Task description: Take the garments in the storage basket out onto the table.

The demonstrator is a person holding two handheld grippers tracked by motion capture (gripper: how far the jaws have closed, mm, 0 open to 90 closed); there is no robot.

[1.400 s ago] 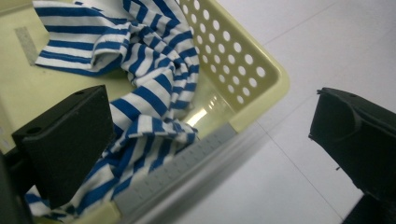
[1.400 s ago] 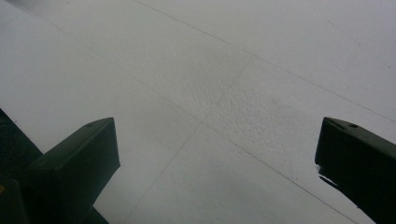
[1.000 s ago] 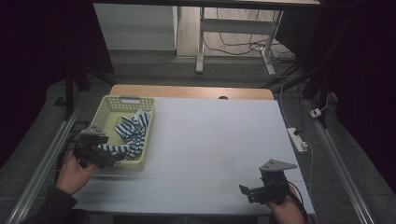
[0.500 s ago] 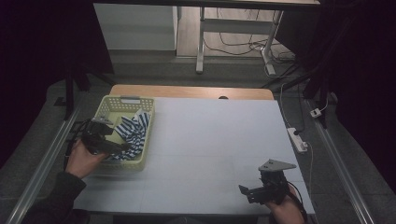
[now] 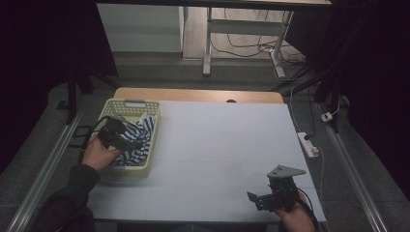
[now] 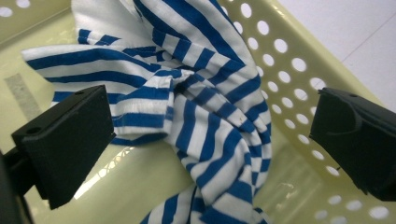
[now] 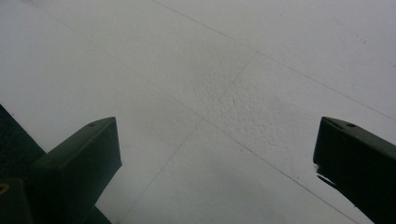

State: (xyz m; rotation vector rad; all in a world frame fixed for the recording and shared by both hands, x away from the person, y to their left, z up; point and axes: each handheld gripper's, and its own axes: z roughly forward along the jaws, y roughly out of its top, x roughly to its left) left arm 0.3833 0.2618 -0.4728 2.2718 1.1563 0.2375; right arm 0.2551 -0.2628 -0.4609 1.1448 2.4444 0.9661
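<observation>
Left gripper (image 6: 212, 140) inside yellow perforated basket (image 5: 145, 159) at surface's left edge, jaws spread wide, straddling crumpled blue-and-white striped cloth (image 6: 205, 107), nothing clamped. Right gripper (image 5: 263, 199) near surface's front right corner, jaws wide apart over bare white surface (image 7: 224, 84), empty.

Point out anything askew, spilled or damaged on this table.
Nothing stands out. The blue-and-white striped cloth lies crumpled inside the pale yellow perforated plastic basket, none over its rim, and the white table shows no spill.
</observation>
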